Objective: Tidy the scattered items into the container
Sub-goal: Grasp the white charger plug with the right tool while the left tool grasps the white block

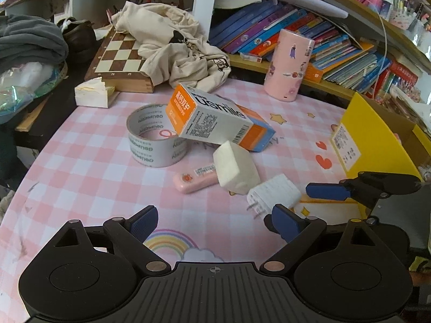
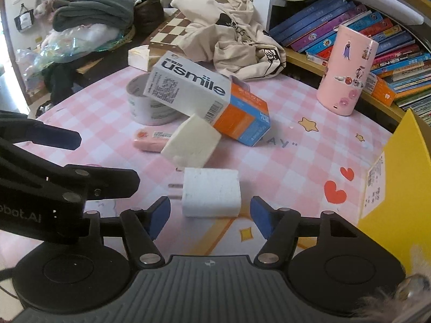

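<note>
My right gripper (image 2: 210, 215) has its fingers apart, and nothing is squeezed between them. One white charger plug (image 2: 211, 192) lies flat on the pink checked tablecloth (image 2: 282, 161), just past my fingertips and right in the gap. Its two metal pins point toward my left finger.

My left gripper (image 1: 212, 222) is wide open too, over the rainbow picture, holding nothing. The charger plug (image 1: 274, 192) sits just beyond its right finger.

Farther out from my fingers I count one white foam block (image 2: 192, 141), one pink tube (image 2: 150, 137), one roll of grey tape (image 2: 148, 102) and one usmile box (image 2: 194, 91). The box leans on the tape roll, and the foam block leans on the box. Those are close together, so they crowd the space behind the plug.

The yellow box (image 2: 401, 177) stands open to the right of my right finger. One pink cylinder with stickers (image 2: 346, 72) stands far off, near the books (image 2: 350, 21). A cream cloth bag (image 2: 231, 27) is lying on a chessboard (image 2: 172, 31).
</note>
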